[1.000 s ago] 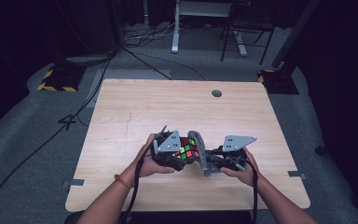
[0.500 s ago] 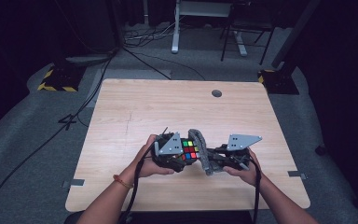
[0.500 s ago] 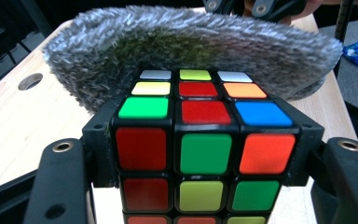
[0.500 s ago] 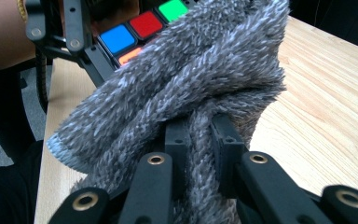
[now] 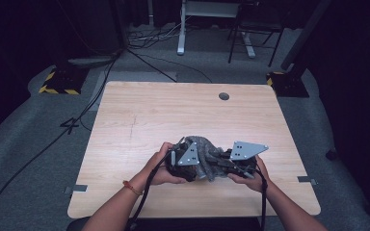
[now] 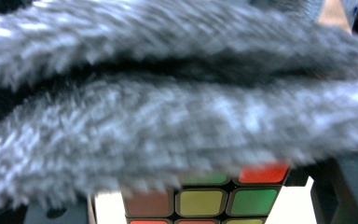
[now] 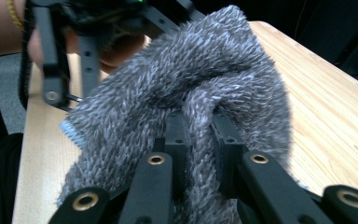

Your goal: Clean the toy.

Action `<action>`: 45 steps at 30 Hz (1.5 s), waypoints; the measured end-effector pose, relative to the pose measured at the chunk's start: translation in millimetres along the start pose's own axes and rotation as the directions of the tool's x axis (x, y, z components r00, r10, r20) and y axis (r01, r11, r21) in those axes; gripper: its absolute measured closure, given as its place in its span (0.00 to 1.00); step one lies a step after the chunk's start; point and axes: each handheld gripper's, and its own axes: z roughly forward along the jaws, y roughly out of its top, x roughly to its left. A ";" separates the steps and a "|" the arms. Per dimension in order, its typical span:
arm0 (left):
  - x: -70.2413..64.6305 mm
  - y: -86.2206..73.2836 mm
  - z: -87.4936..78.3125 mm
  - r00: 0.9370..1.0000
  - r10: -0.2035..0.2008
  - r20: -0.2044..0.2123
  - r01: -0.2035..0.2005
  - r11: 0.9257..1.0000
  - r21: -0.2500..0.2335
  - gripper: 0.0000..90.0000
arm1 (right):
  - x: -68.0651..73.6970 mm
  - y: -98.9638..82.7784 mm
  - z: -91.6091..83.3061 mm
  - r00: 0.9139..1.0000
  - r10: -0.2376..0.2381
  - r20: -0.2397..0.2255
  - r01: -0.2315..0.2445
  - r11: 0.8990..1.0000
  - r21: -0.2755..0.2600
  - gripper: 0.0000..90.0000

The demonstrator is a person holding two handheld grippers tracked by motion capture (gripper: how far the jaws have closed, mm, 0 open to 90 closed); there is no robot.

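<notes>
A Rubik's cube (image 6: 214, 200) sits between the black jaws of my left gripper (image 5: 187, 164), which is shut on it. Its green, yellow and red stickers show at the bottom of the left gripper view. A fuzzy grey cloth (image 5: 204, 153) lies draped over the top of the cube and hides it in the high view. My right gripper (image 7: 198, 135) is shut on a fold of the grey cloth (image 7: 191, 79), pinched between its fingertips. Both grippers are held close together above the front middle of the wooden table (image 5: 173, 110).
A round cable hole (image 5: 224, 96) sits near the table's far edge. Beyond the table, on the grey floor, are cables (image 5: 144, 57), a desk frame (image 5: 180, 43) and a yellow-and-black striped base (image 5: 58, 86).
The grey cloth, earlier beside the cube with the coloured face showing, has been pulled left over the cube and now covers it. Both hands stayed in roughly the same place.
</notes>
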 end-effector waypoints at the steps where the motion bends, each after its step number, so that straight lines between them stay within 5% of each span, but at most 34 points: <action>1: 0.0 0.0 0.0 1.000 0.000 0.000 0.000 1.000 0.000 0.37 | 0.9 1.2 0.4 1.000 -0.002 -0.004 0.002 1.000 0.001 0.89; 4: -0.4 -0.2 4.2 1.000 -0.007 0.000 0.007 1.000 0.009 0.37 | 2.4 2.0 3.0 1.000 -0.008 -0.018 0.008 1.000 0.005 0.88; 9: 0.2 -1.5 4.8 1.000 -0.020 0.009 0.020 1.000 0.004 0.37 | -4.5 -2.2 5.1 0.997 -0.016 0.079 0.012 0.999 0.050 0.89; 13: 1.2 -1.8 -0.1 1.000 -0.026 0.010 0.026 1.000 -0.009 0.37 | -14.9 -9.5 4.2 0.997 0.017 0.082 -0.023 0.997 0.075 0.89; 18: 7.8 -2.1 -14.7 0.998 -0.060 0.022 0.061 0.993 -0.099 0.37 | -23.0 -24.7 9.3 0.997 0.068 0.037 -0.072 0.990 0.121 0.89; 23: 7.9 -4.2 -17.4 0.998 -0.059 0.014 0.060 0.992 -0.114 0.37 | -21.5 -24.4 12.9 0.990 0.126 -0.067 -0.121 0.991 0.063 0.88; 34: 7.6 -7.0 -7.5 0.998 -0.063 -0.003 0.063 0.997 -0.041 0.37 | -20.1 -18.0 0.9 0.989 0.135 -0.060 -0.137 0.990 -0.031 0.89; 39: 1.9 -4.1 1.2 1.000 -0.026 -0.015 0.026 0.999 0.020 0.37 | -16.8 -14.4 0.1 0.991 0.115 -0.068 -0.119 0.992 -0.052 0.89; 45: 8.4 -4.1 -10.8 0.997 -0.068 0.025 0.069 0.995 -0.077 0.37 | -21.2 -17.6 0.4 0.990 0.138 0.001 -0.138 0.990 -0.030 0.89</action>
